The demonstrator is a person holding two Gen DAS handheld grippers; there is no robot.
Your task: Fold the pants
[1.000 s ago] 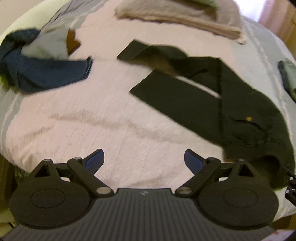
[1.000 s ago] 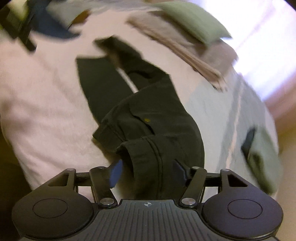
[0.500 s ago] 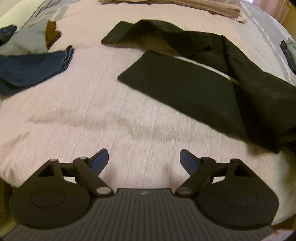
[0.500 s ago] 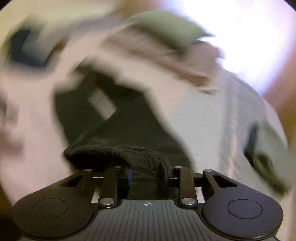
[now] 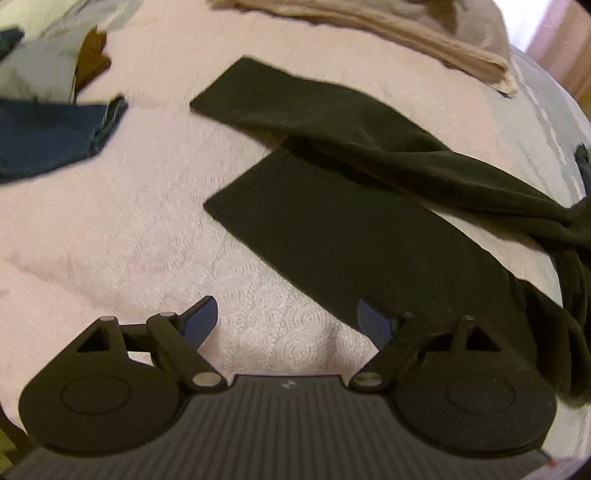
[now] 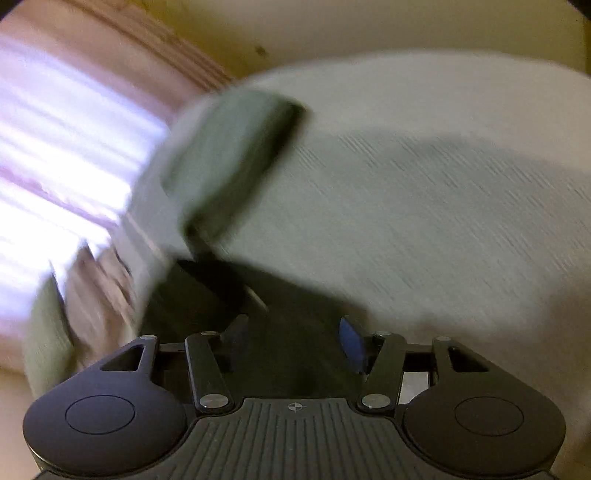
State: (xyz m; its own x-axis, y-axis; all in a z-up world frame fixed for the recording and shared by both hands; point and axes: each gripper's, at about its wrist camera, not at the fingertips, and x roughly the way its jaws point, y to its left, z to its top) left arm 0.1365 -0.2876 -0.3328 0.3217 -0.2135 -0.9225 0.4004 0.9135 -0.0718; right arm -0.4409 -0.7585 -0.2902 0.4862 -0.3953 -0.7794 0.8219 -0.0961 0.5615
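Observation:
Black pants lie on the pink bedspread, both legs stretched out to the upper left and the near leg flat. My left gripper hovers open over the bedspread, its right fingertip at the lower edge of the near leg, with nothing between its fingers. The right wrist view is heavily blurred. There my right gripper has its fingers spread apart, and dark pants cloth lies between and below them. I cannot tell whether the fingers touch the cloth.
Blue garments lie at the left of the bed. A beige folded pile sits at the far edge. A folded green garment rests on the pale grey sheet, with a bright curtained window beyond.
My left gripper has moved closer to the near leg. My right gripper closed on the waistband half a second ago; now its fingers are apart and it has swung towards the grey sheet.

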